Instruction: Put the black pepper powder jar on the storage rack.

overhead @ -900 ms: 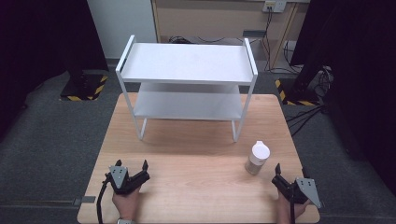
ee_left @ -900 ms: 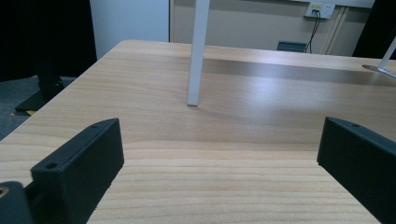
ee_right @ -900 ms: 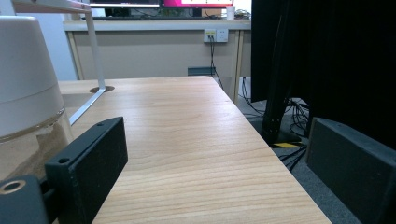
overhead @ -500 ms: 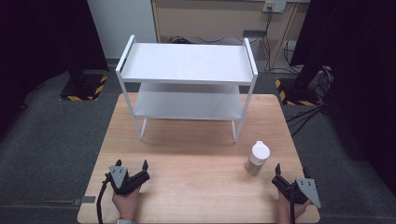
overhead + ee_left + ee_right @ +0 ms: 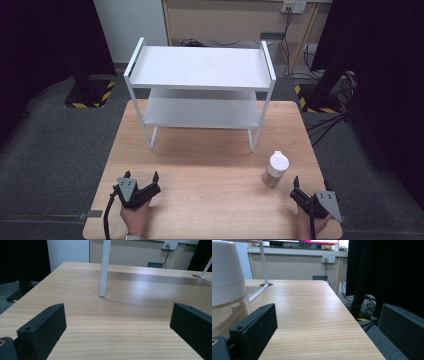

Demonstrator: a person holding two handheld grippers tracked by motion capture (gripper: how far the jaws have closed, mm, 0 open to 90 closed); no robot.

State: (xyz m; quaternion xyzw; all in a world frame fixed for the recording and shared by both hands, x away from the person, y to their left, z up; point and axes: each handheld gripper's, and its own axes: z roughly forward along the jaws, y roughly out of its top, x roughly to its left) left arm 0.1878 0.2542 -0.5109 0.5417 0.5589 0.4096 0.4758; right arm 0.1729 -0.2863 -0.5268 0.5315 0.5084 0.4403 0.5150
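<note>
Table layout, seen from the person's side

A two-tier shelf rack (image 5: pixel 200 90) stands on the table (image 5: pixel 210 200) toward twelve o'clock. A lidded jar (image 5: pixel 275 169) sits at about four o'clock (just ahead of the right gripper (image 5: pixel 309 192)), well apart from the left gripper (image 5: pixel 141 178) at seven o'clock. Both grippers sit at the near edge.

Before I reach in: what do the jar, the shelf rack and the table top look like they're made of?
Jar: clear glass or plastic body, cannot tell which; matte white lid, probably plastic.
Shelf rack: thin white-painted metal, judging by its slim square legs.
Table top: light wood or wood-look laminate, showing straight grain and a soft sheen.
</note>
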